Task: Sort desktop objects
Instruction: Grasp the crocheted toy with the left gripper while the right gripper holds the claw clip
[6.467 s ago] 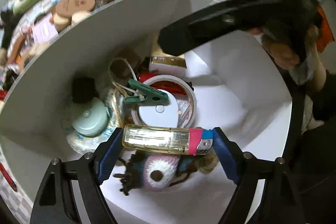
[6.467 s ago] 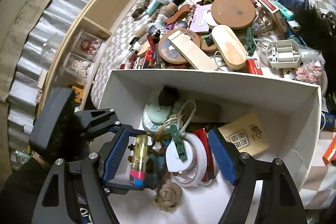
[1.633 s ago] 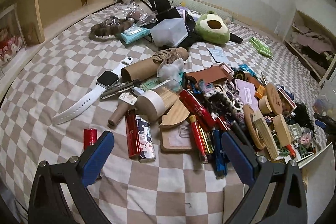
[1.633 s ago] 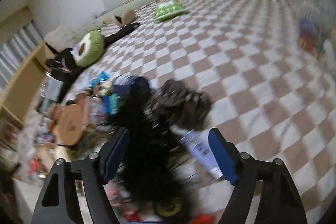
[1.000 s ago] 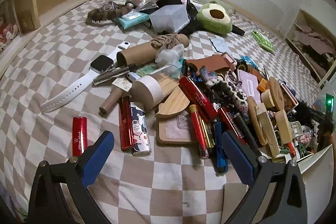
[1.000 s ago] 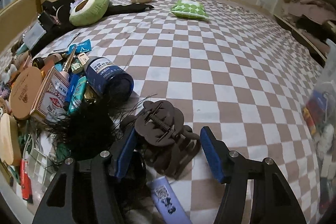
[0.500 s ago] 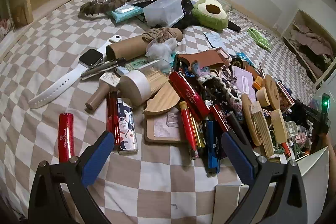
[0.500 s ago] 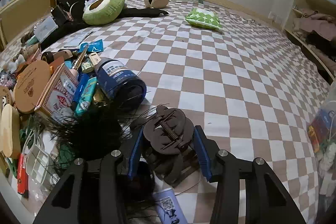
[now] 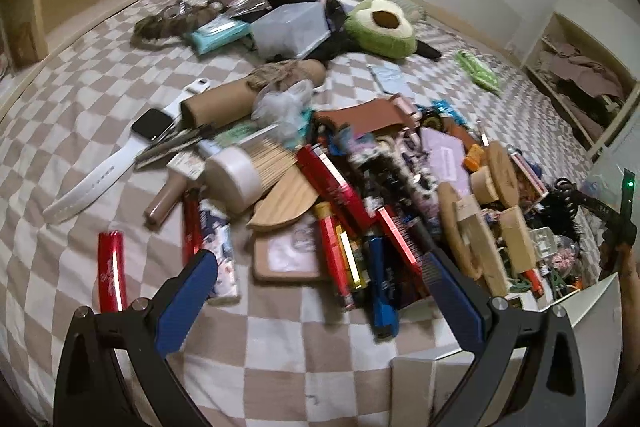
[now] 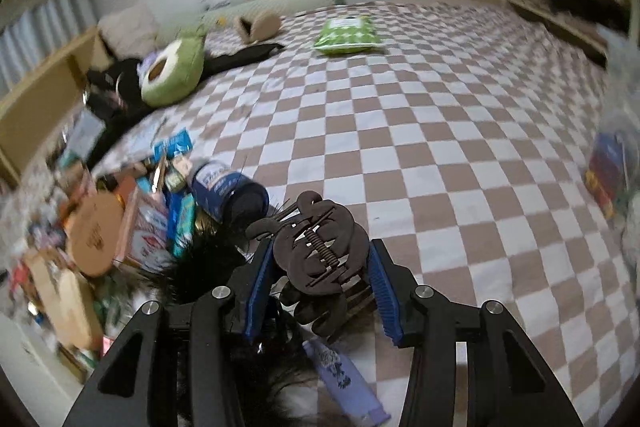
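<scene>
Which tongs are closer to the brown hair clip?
Right. The right tongs grip the brown hair clip; the left tongs hang open over the red tubes, far across the pile.

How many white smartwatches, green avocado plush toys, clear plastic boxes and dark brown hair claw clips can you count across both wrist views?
White smartwatch with white strap: 1
Green avocado plush toy: 1
Clear plastic box: 1
Dark brown plastic hair claw clip: 1
Total: 4

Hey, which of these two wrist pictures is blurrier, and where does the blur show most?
Right wrist view: blurrier, smeared most along the left-edge clutter and far shelves, while the brown hair clip gripped in the right tool stays fairly sharp. Left wrist view: mostly crisp, slight smear in the pile near the blue pen. Both show fisheye bending and dark corners.
</scene>
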`<state>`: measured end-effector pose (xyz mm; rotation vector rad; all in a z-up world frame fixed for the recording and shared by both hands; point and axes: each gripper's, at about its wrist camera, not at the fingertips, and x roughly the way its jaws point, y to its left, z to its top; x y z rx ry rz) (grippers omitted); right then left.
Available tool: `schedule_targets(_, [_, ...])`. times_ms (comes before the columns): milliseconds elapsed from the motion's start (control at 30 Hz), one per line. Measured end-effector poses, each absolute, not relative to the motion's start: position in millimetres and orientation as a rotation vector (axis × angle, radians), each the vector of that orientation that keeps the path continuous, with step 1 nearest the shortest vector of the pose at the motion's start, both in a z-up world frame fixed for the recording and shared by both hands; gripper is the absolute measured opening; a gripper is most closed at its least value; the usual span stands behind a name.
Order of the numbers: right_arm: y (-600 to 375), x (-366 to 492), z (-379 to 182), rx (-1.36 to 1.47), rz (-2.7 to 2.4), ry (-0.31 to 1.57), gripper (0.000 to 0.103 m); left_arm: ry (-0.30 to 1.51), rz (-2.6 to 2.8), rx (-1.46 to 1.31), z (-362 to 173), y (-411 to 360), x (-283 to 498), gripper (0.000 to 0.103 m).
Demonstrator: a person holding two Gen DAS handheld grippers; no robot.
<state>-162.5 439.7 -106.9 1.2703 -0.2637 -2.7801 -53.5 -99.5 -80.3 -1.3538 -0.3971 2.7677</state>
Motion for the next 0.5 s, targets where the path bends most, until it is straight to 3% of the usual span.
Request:
schedule_targets(300, [450.6,-147.6,-95.5,1.255,-2.719,-0.525,0.047,-0.291,2.755,-1.318,-64.0,-97.1,-67.8,0.101])
schedule_targets(500, [449.8,-134.9,-88.7,1.228,-2.679,-0.634,0.047,-0.089,2.708,-1.319,-67.4,-79.4,-96.3,0.101])
